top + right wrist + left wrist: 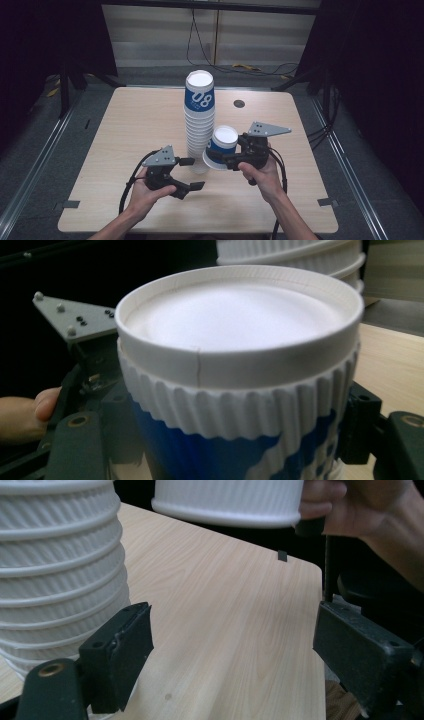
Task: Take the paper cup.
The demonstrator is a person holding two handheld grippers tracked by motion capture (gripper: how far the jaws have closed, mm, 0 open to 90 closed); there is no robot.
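Note:
A tall stack of upside-down white ribbed paper cups (199, 120) stands mid-table, its top cup banded blue. My right gripper (223, 152) is shut on a single upside-down cup (221, 145), held slightly tilted just right of the stack's lower part. In the right gripper view this white-and-blue cup (240, 365) sits between the jaws of the right gripper (237, 440), with the stack (300, 255) behind it. In the left gripper view its rim (230, 500) hangs above the table. My left gripper (192, 173) is open beside the stack's base, nothing between its jaws (232, 650); the stack (60, 570) rises at left.
The light wooden table (135, 125) has a small dark round hole (239, 103) at the back right of the stack. Grey floor and dark curtains surround the table. The left gripper's grey plate (70, 317) shows beyond the held cup.

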